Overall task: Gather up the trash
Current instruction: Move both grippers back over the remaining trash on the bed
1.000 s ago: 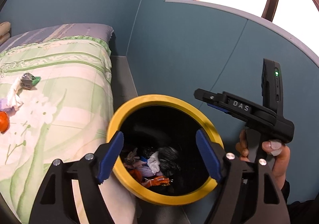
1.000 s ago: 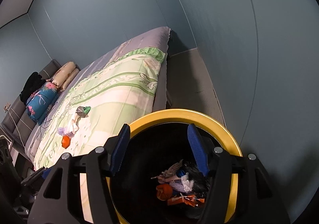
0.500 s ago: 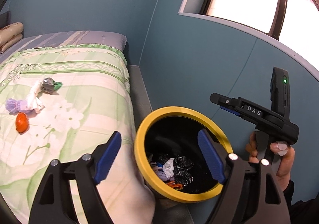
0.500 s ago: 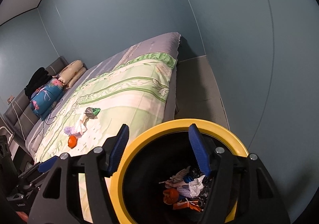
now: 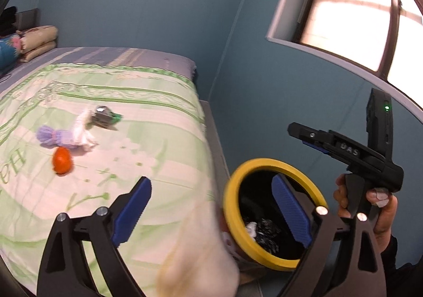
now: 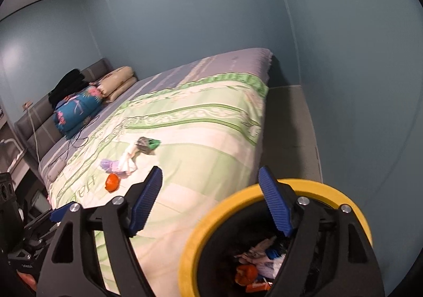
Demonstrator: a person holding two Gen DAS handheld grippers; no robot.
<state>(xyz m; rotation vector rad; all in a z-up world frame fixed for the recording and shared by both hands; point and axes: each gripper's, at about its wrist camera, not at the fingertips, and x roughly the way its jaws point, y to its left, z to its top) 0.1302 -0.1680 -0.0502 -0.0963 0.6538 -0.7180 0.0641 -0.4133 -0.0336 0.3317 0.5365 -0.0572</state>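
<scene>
On bed (image 5: 158, 138): orange scrap (image 5: 62, 160) | teal walls | both tools just widened, nothing between

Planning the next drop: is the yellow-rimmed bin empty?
Not empty: the bin already holds crumpled wrappers and scraps at its bottom.

Black tool (image 5: 211, 207) frames, ribbed blue pads (silver screws)
</scene>
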